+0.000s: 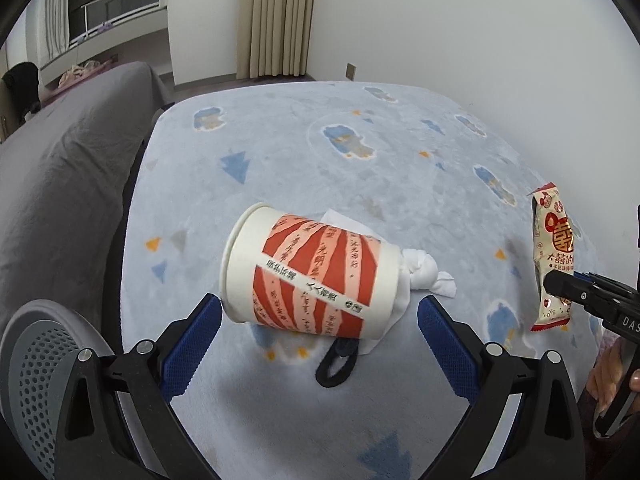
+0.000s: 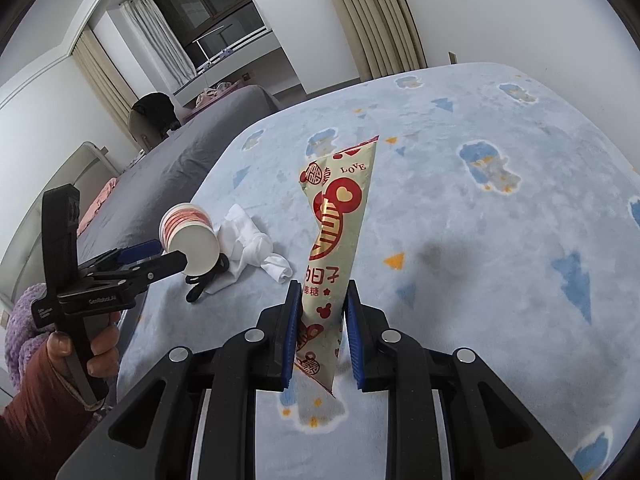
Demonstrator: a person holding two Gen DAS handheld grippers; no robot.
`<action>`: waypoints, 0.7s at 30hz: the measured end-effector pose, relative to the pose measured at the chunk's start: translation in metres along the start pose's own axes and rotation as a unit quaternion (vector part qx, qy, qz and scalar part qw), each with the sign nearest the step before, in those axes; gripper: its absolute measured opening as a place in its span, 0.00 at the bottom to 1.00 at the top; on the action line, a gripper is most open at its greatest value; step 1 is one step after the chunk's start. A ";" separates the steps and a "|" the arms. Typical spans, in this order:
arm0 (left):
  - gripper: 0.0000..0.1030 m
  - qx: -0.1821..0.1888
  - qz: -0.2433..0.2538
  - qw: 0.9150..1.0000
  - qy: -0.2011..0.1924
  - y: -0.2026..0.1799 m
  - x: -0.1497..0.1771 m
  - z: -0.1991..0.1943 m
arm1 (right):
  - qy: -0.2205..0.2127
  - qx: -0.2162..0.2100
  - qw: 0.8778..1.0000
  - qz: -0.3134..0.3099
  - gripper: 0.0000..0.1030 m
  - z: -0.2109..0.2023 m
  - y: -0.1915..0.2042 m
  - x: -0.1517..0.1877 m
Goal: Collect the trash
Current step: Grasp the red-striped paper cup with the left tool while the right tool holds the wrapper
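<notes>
Clearly the right gripper (image 2: 320, 308) is pinching a candy wrapper (image 2: 334, 240), its blue ribbed pads pressed on the lower part of the packet from both sides. The wrapper is long and narrow, made of shiny cream foil with red print and gold letters, and its long axis runs forward along the fingers, so the sealed far end points away from the camera, above the blanket (image 2: 500, 240) and not touching it. The left gripper (image 1: 320, 312) is spread wide, and a paper cup (image 1: 308, 276) lies on its side between the two blue pads; whether the pads touch it I cannot tell. The cup is smooth white card with orange-red stripes and small dark characters; in the left wrist view its long axis goes from left to right, the open rim toward the left and the base toward the right. Just at the base is a crumpled white tissue (image 1: 420, 272), knotted and soft. A black hair tie (image 1: 336, 364) lies partly under the cup. The blanket is fluffy, pale blue, with small triangles and cloud shapes.
</notes>
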State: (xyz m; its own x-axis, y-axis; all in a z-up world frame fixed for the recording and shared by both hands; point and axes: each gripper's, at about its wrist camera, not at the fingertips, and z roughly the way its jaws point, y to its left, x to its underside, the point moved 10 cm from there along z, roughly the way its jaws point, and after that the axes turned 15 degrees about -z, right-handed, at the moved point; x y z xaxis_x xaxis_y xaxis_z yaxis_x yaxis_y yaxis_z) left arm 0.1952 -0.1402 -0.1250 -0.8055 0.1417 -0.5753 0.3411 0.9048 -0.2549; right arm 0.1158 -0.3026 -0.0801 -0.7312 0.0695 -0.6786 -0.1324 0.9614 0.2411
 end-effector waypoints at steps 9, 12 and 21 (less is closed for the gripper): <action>0.94 -0.002 0.001 1.000 -0.001 0.003 -0.005 0.004 | -0.001 -0.009 1.000 0.002 0.21 0.001 0.000 0.000; 0.94 -0.002 -0.002 1.000 -0.003 0.006 -0.010 0.003 | -0.002 -0.012 1.000 0.004 0.21 0.000 -0.001 0.000; 0.94 -0.004 0.011 1.000 -0.005 0.008 -0.017 0.005 | -0.004 -0.018 1.000 0.006 0.21 0.000 -0.001 -0.001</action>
State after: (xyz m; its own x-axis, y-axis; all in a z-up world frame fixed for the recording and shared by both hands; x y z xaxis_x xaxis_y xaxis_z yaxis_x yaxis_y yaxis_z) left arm 0.2143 -0.1373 -0.1214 -0.7934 0.1576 -0.5880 0.3550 0.9044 -0.2366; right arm 0.1166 -0.3037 -0.0798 -0.7281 0.0825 -0.6805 -0.1485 0.9502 0.2741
